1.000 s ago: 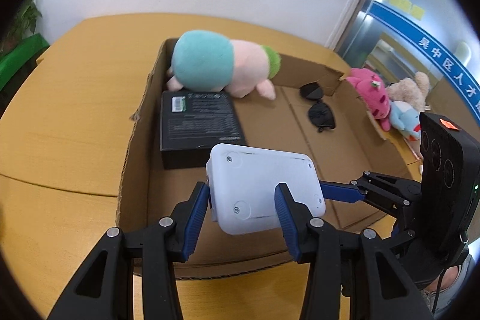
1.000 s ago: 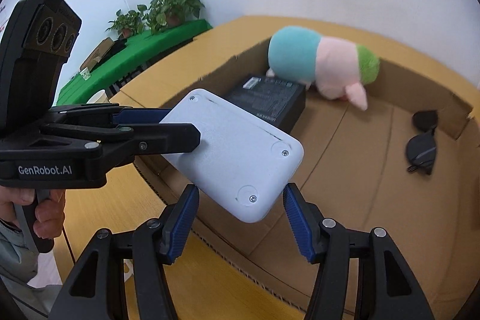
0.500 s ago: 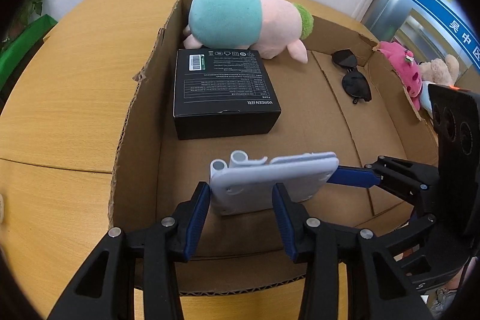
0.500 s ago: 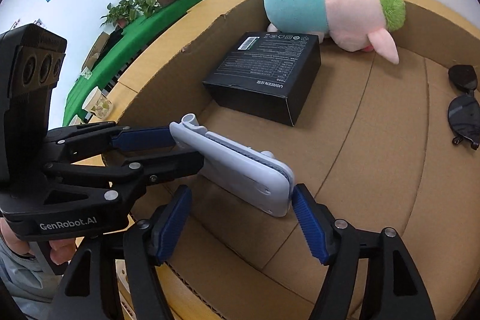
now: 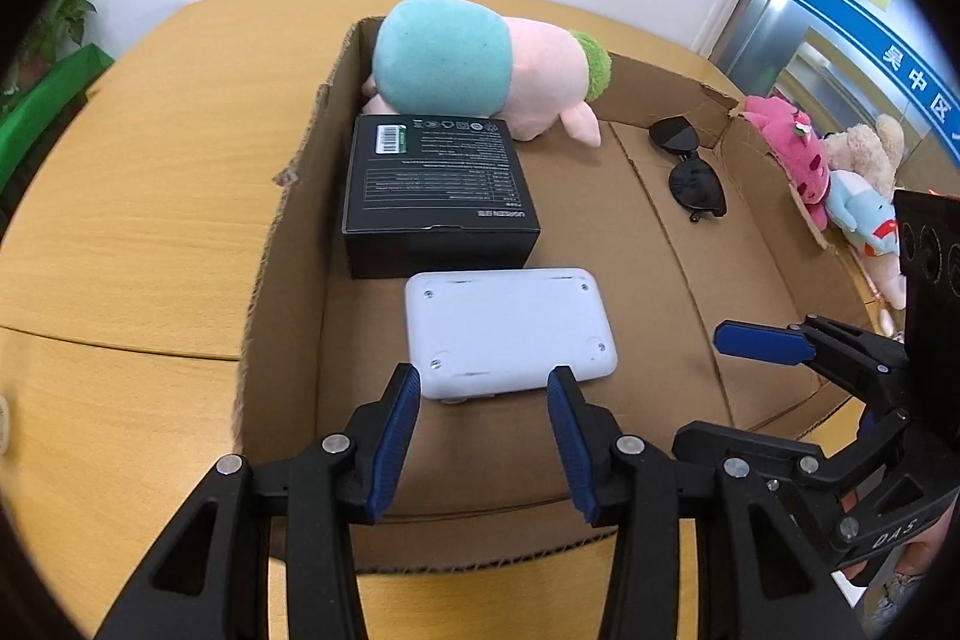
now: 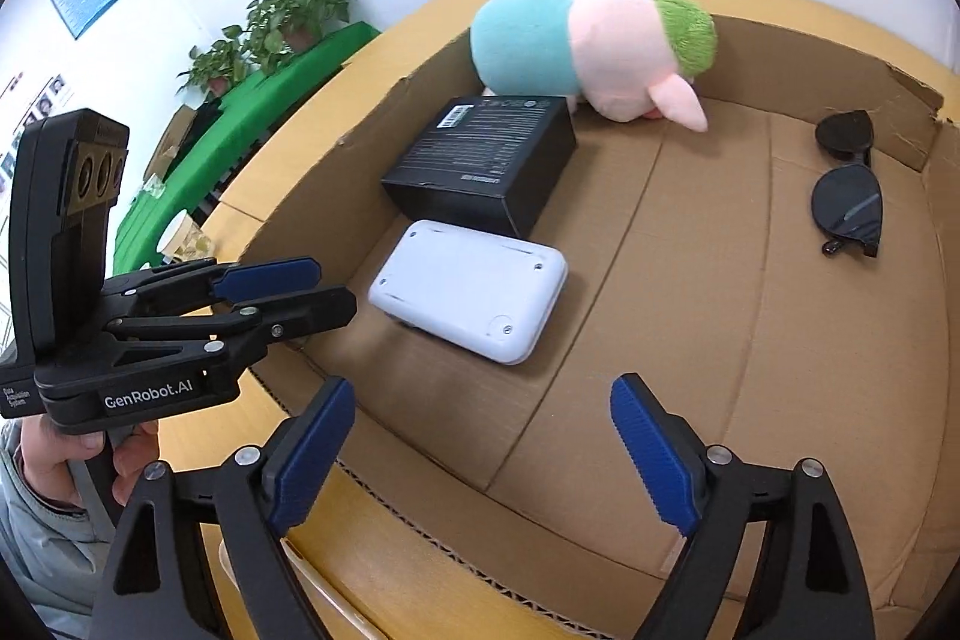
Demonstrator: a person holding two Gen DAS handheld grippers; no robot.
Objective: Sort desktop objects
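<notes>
Released, smooth rounded white device (image 5: 509,325) lies in corrugated cardboard box (image 5: 288,244)

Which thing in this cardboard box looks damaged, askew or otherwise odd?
The white device lies face down, screw holes up. The cardboard box has torn, ragged rims at its far corner. Nothing is spilled.

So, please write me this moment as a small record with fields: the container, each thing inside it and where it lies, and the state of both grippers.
container: open cardboard box on a wooden table
white device: flat on the box floor, beside the black box, held by nothing
black box: between the white device and the plush
plush toy: at the far wall
sunglasses: folded, near the far right corner
left gripper: open, pads clear of the white device
right gripper: open, jaws just been opening, nothing between them
</notes>
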